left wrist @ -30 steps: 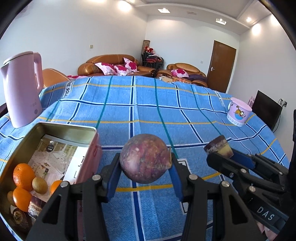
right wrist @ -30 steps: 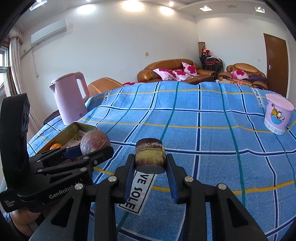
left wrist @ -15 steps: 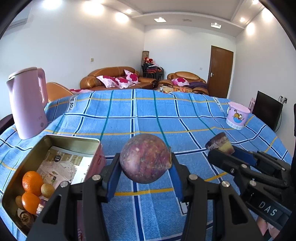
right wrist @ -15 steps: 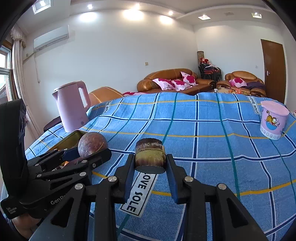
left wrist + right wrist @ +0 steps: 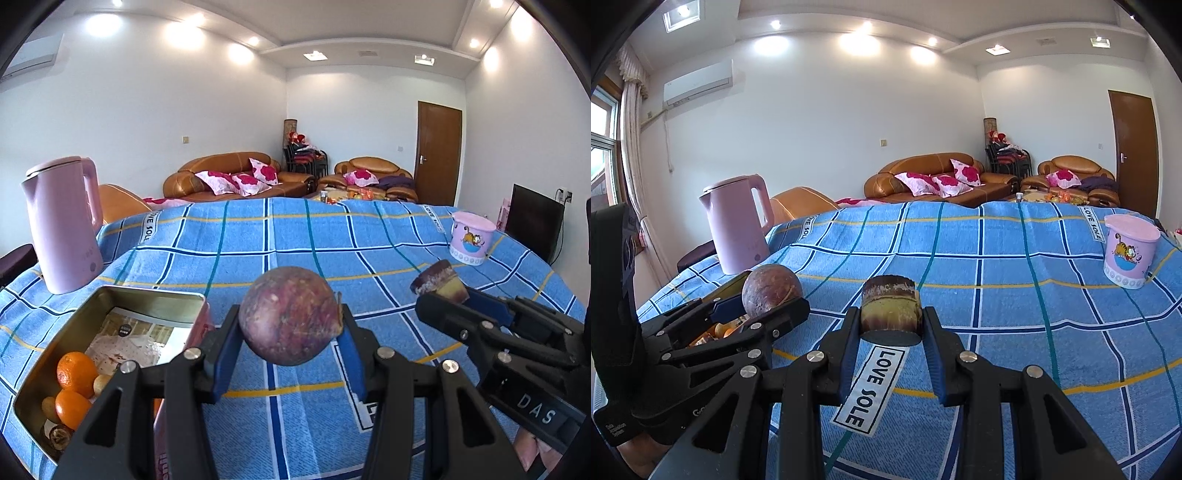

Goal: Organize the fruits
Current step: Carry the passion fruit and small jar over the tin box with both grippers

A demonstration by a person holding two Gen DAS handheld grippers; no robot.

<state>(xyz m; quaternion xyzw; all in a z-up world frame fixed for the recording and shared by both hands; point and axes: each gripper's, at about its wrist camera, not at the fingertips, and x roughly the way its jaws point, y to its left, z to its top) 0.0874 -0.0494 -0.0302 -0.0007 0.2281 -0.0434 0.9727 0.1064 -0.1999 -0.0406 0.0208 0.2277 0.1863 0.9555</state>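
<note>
A: Since a second ago the left tool (image 5: 291, 343) has come up a little, so the tin (image 5: 147, 299) looks smaller at 8 o'clock and more of the room shows over the tabletop (image 5: 314, 240).

B: What's it carrying?

A: A round purple fruit (image 5: 290, 314), pinched between its blue pads, clear of the blue checked cloth. I'd say it is held high so it can pass over the tin's rim.

B: And the right tool (image 5: 890, 328)?

A: Pressed onto a short brown stump of fruit (image 5: 890, 308) with a yellowish side, flat ends up and down, which likely keeps it from slipping.

B: Why the tin?

A: Oranges (image 5: 75, 373) and small brownish fruits already lie in its near corner, on a printed paper lining. That suggests both pieces belong there. A pink kettle (image 5: 64, 225) stands beyond it at 10 o'clock; a pink tub (image 5: 471, 238) sits well apart at 2 o'clock.
</note>
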